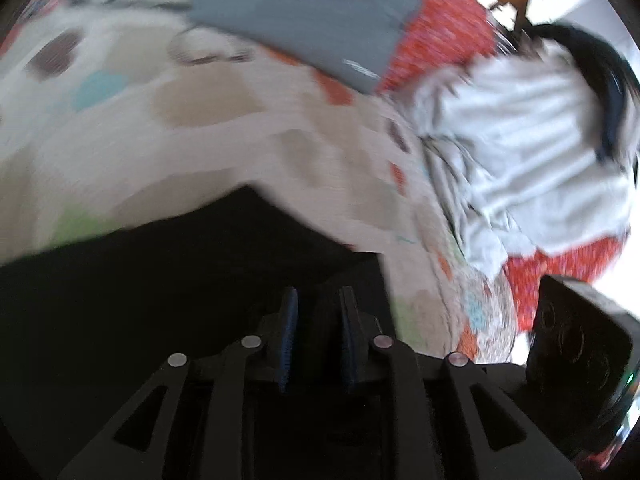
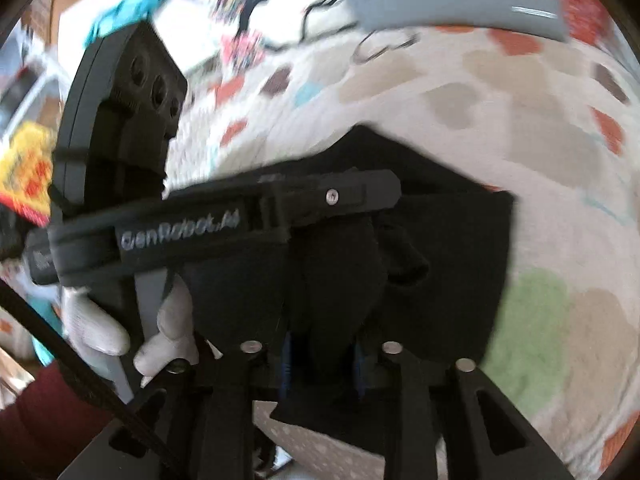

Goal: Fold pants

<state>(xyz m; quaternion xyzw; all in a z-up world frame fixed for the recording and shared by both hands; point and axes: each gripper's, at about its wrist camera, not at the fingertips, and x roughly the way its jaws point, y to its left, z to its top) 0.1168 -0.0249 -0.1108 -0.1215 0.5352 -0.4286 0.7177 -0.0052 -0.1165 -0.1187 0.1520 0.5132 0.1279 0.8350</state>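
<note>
1. Left wrist view: left tongs (image 1: 318, 320) stand slightly apart, black pants (image 1: 160, 280) beneath; grey cloth (image 1: 304, 16) and white garment (image 1: 520, 140) lie beyond on the bed (image 1: 200, 140).
2. Right tongs (image 2: 324, 344) clamp a pants (image 2: 440, 260) fold; the left tool (image 2: 224, 216) crosses just ahead.

We saw our left gripper (image 1: 318, 320) over the black pants (image 1: 160, 280) on the patterned bedspread (image 1: 200, 120), with grey folded cloth (image 1: 312, 12) and a white garment (image 1: 520, 140) beyond.

You see a patterned bedspread (image 1: 208, 136), a folded grey garment (image 1: 304, 20) at its far side, and crumpled white cloth (image 1: 532, 148) to its right.
</note>
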